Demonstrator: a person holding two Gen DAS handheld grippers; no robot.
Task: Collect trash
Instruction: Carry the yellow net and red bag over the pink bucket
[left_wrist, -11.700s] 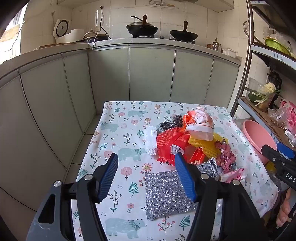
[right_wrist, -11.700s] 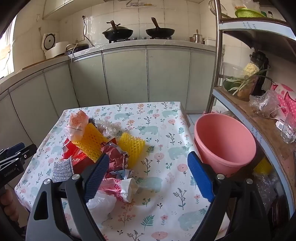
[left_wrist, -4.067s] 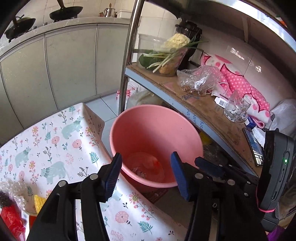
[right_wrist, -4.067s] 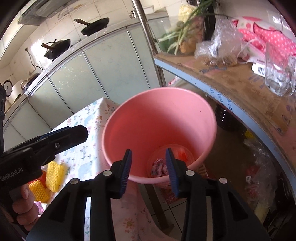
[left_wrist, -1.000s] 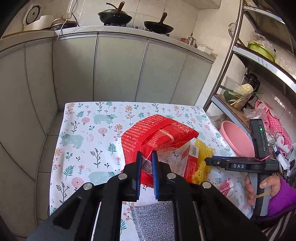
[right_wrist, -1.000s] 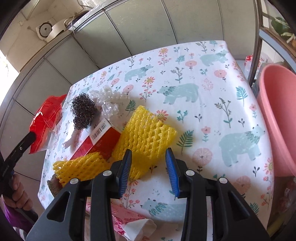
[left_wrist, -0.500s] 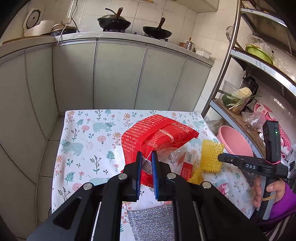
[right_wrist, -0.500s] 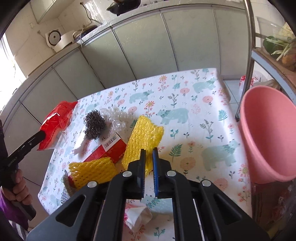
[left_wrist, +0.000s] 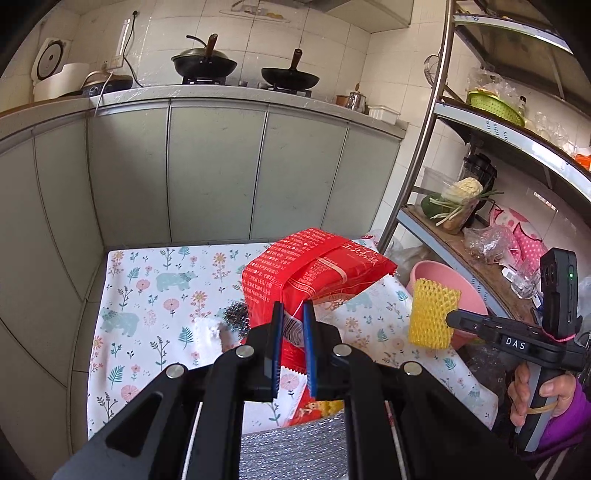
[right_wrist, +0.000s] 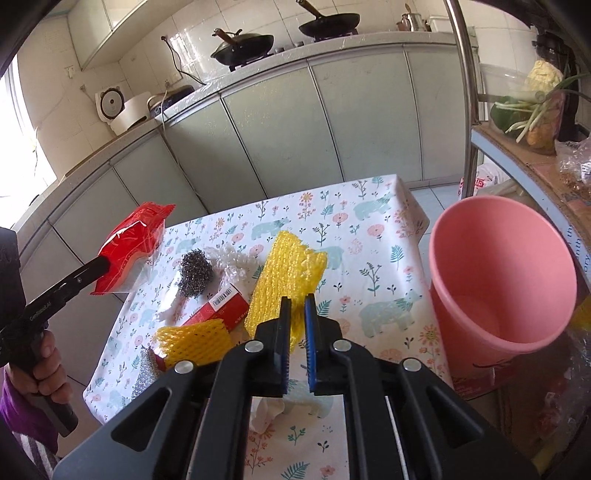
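My left gripper is shut on the corner of a red snack bag, which hangs above the floral tablecloth; the same red bag shows at the left of the right wrist view. My right gripper is shut on a yellow foam net sleeve, lifted off the table; that sleeve also shows at the right of the left wrist view. A pink bucket stands to the right, beside the table's edge.
On the cloth lie a second yellow net, a red carton, a steel scourer, clear foam wrap and a silver cloth. A metal shelf rack stands right of the bucket. Cabinets line the far side.
My right gripper closed on the yellow net sleeve and lifted it off the table. Both grippers have risen, the left one still carrying the red bag.
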